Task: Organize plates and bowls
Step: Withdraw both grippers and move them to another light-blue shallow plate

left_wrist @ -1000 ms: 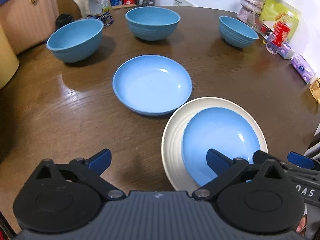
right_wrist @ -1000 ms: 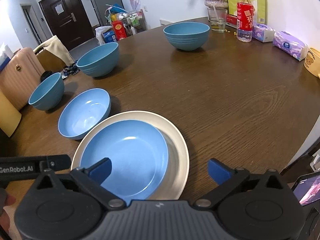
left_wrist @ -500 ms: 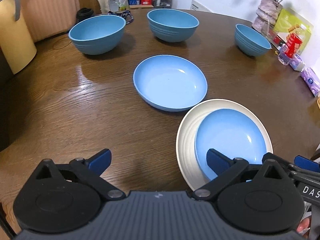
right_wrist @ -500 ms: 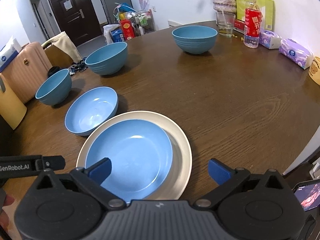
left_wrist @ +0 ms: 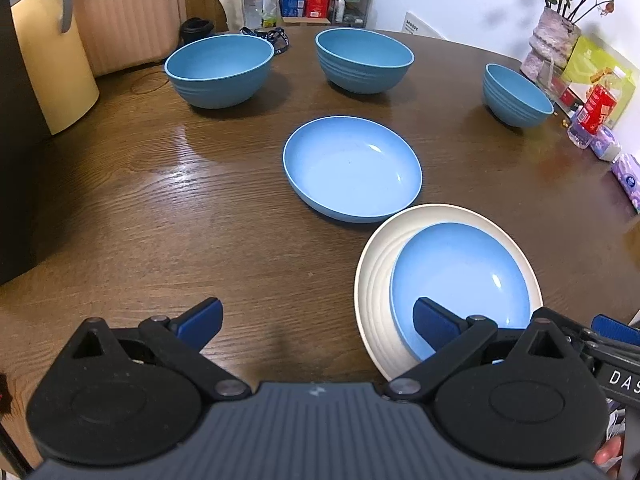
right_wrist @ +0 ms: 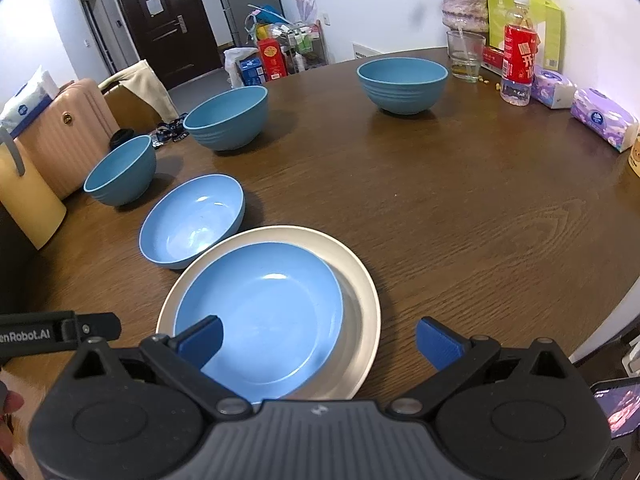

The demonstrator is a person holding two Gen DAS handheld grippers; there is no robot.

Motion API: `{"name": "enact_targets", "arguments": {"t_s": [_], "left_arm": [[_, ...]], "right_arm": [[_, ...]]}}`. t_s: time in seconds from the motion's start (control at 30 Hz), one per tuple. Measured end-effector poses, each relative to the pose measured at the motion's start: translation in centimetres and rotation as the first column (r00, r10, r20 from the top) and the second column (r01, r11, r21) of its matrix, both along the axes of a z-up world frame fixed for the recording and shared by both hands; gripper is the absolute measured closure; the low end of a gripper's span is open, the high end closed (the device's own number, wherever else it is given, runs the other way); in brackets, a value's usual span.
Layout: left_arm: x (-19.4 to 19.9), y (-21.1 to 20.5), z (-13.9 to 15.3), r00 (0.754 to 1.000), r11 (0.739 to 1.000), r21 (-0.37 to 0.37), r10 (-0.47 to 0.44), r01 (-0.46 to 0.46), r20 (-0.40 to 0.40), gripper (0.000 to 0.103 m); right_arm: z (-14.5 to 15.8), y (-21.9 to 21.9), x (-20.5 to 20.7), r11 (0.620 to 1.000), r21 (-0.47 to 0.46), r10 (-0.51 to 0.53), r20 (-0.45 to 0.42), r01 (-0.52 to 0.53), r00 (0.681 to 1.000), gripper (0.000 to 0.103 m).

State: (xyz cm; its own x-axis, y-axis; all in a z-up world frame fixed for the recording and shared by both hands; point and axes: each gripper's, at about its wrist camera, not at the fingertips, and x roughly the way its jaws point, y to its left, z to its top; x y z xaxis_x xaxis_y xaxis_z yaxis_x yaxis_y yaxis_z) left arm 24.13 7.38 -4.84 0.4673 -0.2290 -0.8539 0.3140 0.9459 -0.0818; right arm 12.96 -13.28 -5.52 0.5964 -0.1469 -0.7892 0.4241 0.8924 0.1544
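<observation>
Left tongs (left_wrist: 316,322) spread wide, blue pads far apart, nothing between them, held above bare wood of the counter (left_wrist: 160,216). Right tongs (right_wrist: 318,340) likewise spread wide and empty, poised over the near edge of the white plate (right_wrist: 360,280). No contact visible between either pair of pads and any dish. Just ahead of the right tongs, and to the right of the left tongs, lay the white plate with a shallow blue plate (right_wrist: 260,312) nested on it, pushed toward the plate's left side in the right wrist view. Straight ahead of the left tongs, touching or nearly touching the white plate's far-left rim, sat a shallow blue dish (left_wrist: 352,168). Farther ahead stood three deep blue bowls, well apart from one another: one to the far left (left_wrist: 219,70), one in the middle (left_wrist: 364,60), a smaller-looking one to the far right (left_wrist: 516,96). Beyond the right-hand bowl, at the counter's far edge, a red-labelled bottle (right_wrist: 518,68), a glass (right_wrist: 466,54), a vase (left_wrist: 550,46) and tissue packs (right_wrist: 602,118). Part of a hand (right_wrist: 8,420) seen at the lower left of the right wrist view.
</observation>
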Motion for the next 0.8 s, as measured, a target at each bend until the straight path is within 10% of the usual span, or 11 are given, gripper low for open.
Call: {"name": "enact_targets", "arguments": {"t_s": [0.8], "left_arm": [[-4.3, -1.4, 2.3, 0.977, 0.979, -0.053, 0.2, -0.197, 0.07, 0.0]], "right_arm": [[1.9, -3.1, -0.9, 0.98, -0.067, 0.187, 0.014, -0.185, 0.982, 0.0]]}}
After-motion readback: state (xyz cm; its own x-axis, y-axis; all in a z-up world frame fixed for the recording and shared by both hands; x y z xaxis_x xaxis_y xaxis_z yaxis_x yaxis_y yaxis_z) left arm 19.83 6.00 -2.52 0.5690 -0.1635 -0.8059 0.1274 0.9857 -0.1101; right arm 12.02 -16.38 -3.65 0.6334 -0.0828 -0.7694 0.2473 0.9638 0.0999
